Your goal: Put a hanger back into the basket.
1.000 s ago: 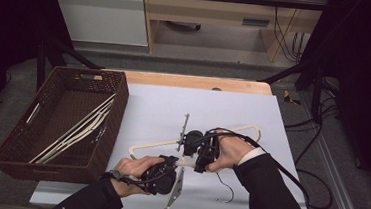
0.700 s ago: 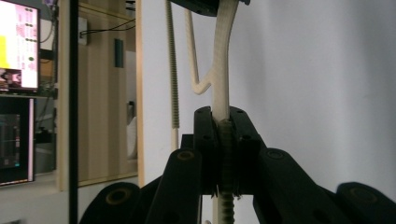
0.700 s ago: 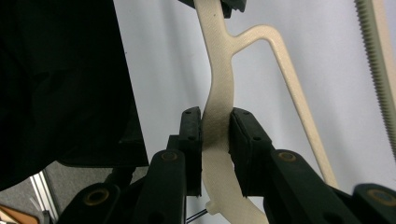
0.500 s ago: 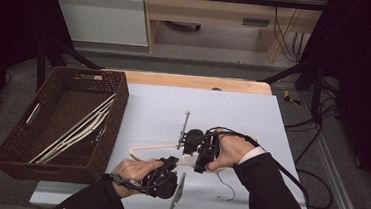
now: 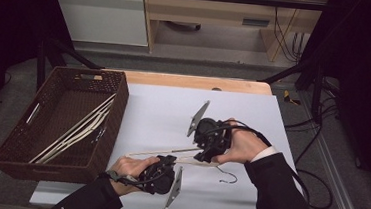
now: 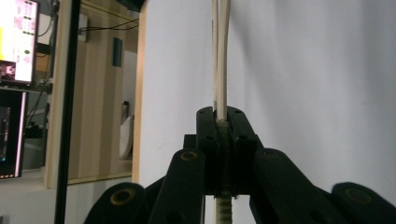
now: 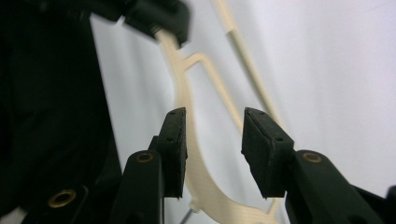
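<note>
Cream plastic hanger (image 5: 169,155) on the desk (image 5: 163,108) is clamped at one end by the left hand-held gripper (image 6: 223,128), while, just beyond the parted, empty jaws of the right hand-held gripper (image 7: 212,149), it could be twisted loose.

My left hand (image 5: 130,169) covers the left gripper (image 6: 223,128) jaws in the high view. My right hand (image 5: 243,146) hides the middle of the cream hanger (image 5: 162,153). In the right gripper view, the left gripper at 11 o'clock is blurred and cut off by the top edge.
</note>
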Demonstrator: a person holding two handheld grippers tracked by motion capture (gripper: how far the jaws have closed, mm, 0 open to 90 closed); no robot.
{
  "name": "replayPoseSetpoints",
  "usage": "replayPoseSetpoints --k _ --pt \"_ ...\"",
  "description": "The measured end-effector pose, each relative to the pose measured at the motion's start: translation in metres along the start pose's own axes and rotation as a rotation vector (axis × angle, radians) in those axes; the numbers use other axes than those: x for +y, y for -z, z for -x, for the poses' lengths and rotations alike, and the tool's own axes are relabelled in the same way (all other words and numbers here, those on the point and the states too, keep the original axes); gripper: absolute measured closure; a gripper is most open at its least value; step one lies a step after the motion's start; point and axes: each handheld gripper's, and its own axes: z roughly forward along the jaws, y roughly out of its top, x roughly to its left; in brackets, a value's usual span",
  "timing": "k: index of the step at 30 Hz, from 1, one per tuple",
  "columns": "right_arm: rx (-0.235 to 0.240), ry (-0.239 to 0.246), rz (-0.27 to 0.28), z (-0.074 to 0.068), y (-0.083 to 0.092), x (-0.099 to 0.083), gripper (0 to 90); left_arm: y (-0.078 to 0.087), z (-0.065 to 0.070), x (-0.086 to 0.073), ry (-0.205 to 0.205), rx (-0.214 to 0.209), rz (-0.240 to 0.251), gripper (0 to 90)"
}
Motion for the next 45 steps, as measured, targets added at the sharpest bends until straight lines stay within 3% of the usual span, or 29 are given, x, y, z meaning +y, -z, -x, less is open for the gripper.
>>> replayPoseSetpoints --k 3,4,7,10,16,21,28,31,39,42,45 --pt "-0.077 -0.059 0.1 0.009 0.016 -0.012 55.5 0.002 -0.005 -0.003 0.039 -0.011 0.003 85.2" --pt "-0.109 -0.081 0.141 0.013 0.021 -0.017 54.0 0.002 -0.005 -0.003 0.074 0.001 0.035 85.2" --pt "-0.193 -0.157 0.225 0.025 0.036 -0.035 48.2 0.007 -0.012 -0.006 0.084 -0.004 0.032 85.2" --pt "-0.283 -0.267 0.341 0.039 0.048 -0.061 42.0 0.011 -0.018 -0.009 0.099 -0.01 0.033 85.2" --pt "-0.392 -0.415 0.468 0.058 0.046 -0.11 27.3 0.018 -0.031 -0.014 0.14 -0.023 0.043 85.2" --pt "-0.443 -0.483 0.564 0.062 0.034 -0.135 16.3 0.026 -0.042 -0.019 0.183 -0.039 0.061 85.2" --pt "-0.516 -0.574 0.74 0.057 0.026 -0.165 9.9 0.032 -0.054 -0.031 0.263 -0.077 0.085 85.2" --pt "-0.531 -0.601 0.791 0.051 0.023 -0.177 9.6 0.036 -0.06 -0.038 0.309 -0.089 0.101 85.2" --pt "-0.524 -0.606 0.811 0.029 0.004 -0.197 7.9 0.049 -0.086 -0.057 0.475 -0.112 0.187 85.2" --pt "-0.512 -0.603 0.807 0.023 -0.005 -0.201 6.3 0.052 -0.094 -0.063 0.515 -0.123 0.205 85.2" --pt "-0.499 -0.61 0.813 0.02 -0.01 -0.202 6.1 0.055 -0.103 -0.07 0.557 -0.159 0.225 85.2"
